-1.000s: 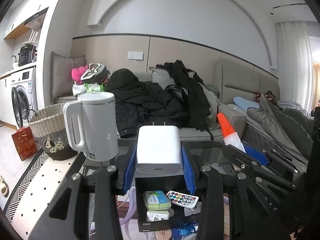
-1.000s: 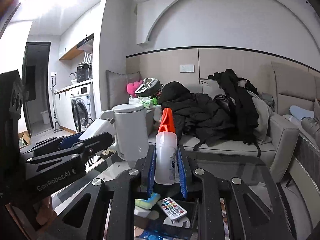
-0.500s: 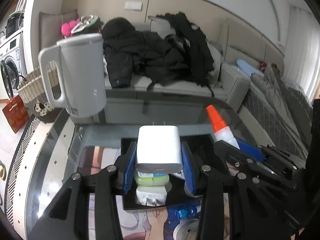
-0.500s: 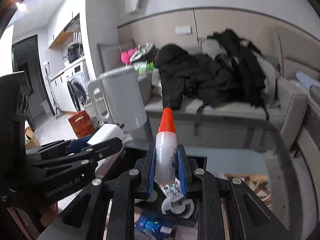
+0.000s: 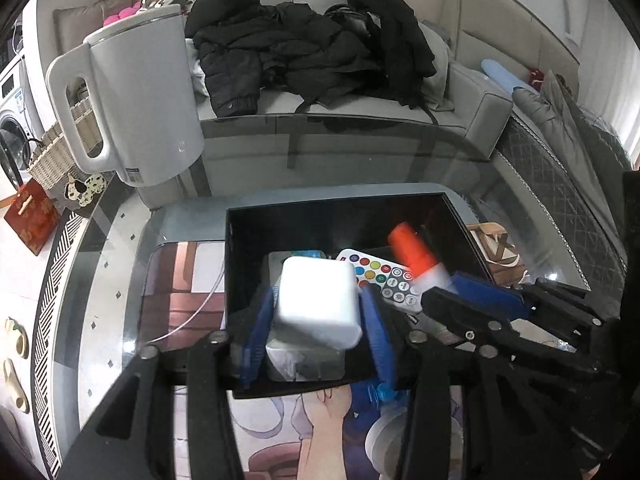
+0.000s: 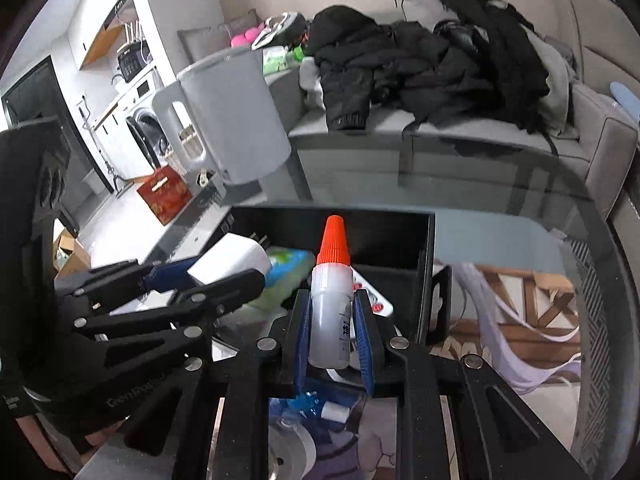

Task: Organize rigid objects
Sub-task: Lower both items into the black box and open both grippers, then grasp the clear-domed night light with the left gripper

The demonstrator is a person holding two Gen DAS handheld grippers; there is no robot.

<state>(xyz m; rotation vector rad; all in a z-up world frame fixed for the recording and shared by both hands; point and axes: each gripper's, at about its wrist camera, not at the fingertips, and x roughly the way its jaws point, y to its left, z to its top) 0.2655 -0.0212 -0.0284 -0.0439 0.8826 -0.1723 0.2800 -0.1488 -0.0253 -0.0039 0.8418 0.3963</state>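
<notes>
At frame centre, the left hand-held gripper (image 5: 316, 316), jaws just opening, has released the white charger (image 5: 318, 304) over the black box (image 5: 240, 264), while the right hand-held gripper (image 6: 332, 332) grasps the glue bottle (image 6: 331, 308).

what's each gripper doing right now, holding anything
Left gripper: jaws have just been opening, white charger loose between them over the black box.
Right gripper: shut on the glue bottle.

Black linkage gripper (image 6: 334, 344) — blue pads (image 6: 302, 336), silver screws (image 6: 265, 344), GenRobot lettering.
</notes>
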